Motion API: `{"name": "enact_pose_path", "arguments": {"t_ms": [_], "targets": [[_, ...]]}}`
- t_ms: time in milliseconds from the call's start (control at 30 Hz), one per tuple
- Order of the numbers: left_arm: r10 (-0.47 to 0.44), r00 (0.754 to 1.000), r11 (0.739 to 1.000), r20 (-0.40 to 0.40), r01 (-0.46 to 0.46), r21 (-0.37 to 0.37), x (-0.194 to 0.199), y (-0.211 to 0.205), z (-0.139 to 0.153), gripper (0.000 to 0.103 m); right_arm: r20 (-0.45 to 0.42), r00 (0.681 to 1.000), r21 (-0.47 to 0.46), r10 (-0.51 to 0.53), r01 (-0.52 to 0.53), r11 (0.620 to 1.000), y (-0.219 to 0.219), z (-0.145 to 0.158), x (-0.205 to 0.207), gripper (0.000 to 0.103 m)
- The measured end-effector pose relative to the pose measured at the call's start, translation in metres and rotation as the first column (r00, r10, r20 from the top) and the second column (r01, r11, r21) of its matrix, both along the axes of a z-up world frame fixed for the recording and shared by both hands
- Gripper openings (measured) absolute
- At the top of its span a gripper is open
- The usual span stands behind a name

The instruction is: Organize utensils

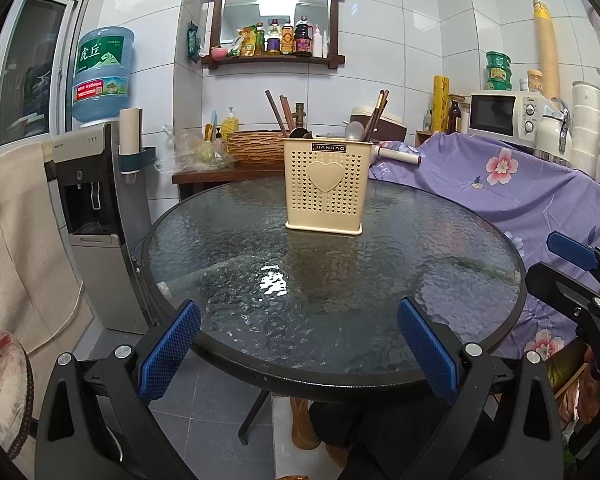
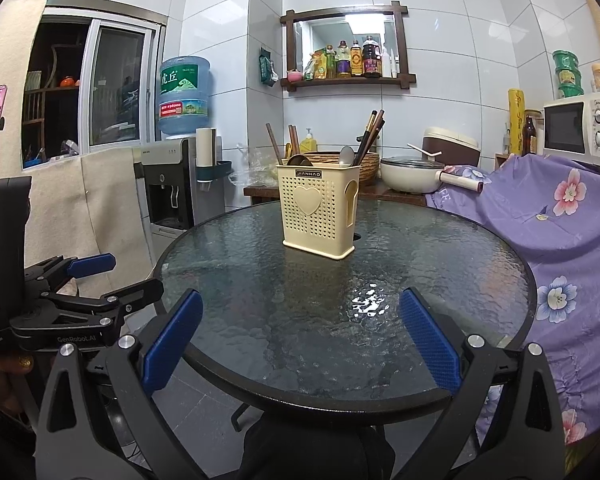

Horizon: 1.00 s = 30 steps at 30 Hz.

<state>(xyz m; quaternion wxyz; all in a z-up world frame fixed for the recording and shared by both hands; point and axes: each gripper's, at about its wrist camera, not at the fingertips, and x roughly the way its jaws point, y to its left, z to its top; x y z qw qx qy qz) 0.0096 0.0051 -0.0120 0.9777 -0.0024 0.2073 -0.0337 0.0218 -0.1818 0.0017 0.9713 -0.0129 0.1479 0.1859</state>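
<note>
**Both claws spread wide at the near rim, utensil holder upright on the glass**

The round glass surface [image 1: 228, 272] with its dark rim fills the middle of both wrist views, and everything below is placed against the cream utensil holder [image 1: 325, 188] that stands upright on it, toward the far side. Behind the holder to the right, a purple floral cloth [image 1: 512, 192] drapes down past the rim of the surface. Behind the holder to the left stands a water dispenser [image 1: 96, 200] topped by a blue bottle [image 1: 102, 76]. Straight behind and above the holder, a dark wooden wall shelf [image 1: 276, 58] carries a row of bottles. A white microwave [image 1: 504, 114] sits far back to the right of the holder.

The left claw [image 1: 298, 344] hangs at the near rim, well in front of the holder, blue pads far apart and nothing between them. The right claw [image 2: 300, 340] is likewise at the near rim, in front of the holder, spread wide and empty.

Inside the holder, dark chopsticks [image 1: 376, 118] lean out at the right end and more wooden sticks [image 1: 278, 112] at the left. A metal spoon [image 1: 354, 130] shows just above the rim beside the right chopsticks, and a darker ladle bowl [image 1: 299, 133] near the left ones.
</note>
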Motion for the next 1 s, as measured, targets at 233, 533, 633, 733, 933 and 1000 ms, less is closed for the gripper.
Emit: {"name": "enact_pose_path", "arguments": {"t_ms": [233,533,633,733,933,1000], "targets": [[-0.001,1.000,1.000,-0.003,0.001,0.000,0.0002,-0.0002,-0.0004,0.097,-0.003,1.000,0.000,-0.002,0.002,1.000,0.0001,-0.0010,0.0016,0.097],[-0.003,1.000,1.000,-0.004,0.003,-0.001,0.0003,-0.0002,-0.0002,0.097,-0.005,1.000,-0.003,-0.003,0.003,1.000,0.0006,-0.0031,0.0029,0.097],[-0.004,1.000,1.000,-0.004,0.004,0.001,0.0001,-0.0003,-0.0004,0.097,-0.006,1.000,-0.003,-0.003,0.003,1.000,0.0006,-0.0029,0.0027,0.097],[-0.005,1.000,1.000,-0.004,0.005,0.000,0.0001,-0.0001,-0.0006,0.097,-0.006,1.000,-0.003,-0.002,0.002,1.000,0.0003,-0.0029,0.0028,0.097],[-0.012,1.000,1.000,-0.003,0.012,-0.002,-0.0004,0.0007,-0.0013,0.097,-0.006,1.000,-0.002,-0.003,0.003,1.000,0.0009,-0.0028,0.0022,0.097],[-0.016,1.000,1.000,-0.002,0.016,-0.009,-0.0006,0.0006,-0.0016,0.097,-0.006,1.000,-0.003,-0.003,0.003,1.000,0.0008,-0.0029,0.0021,0.097]]}}
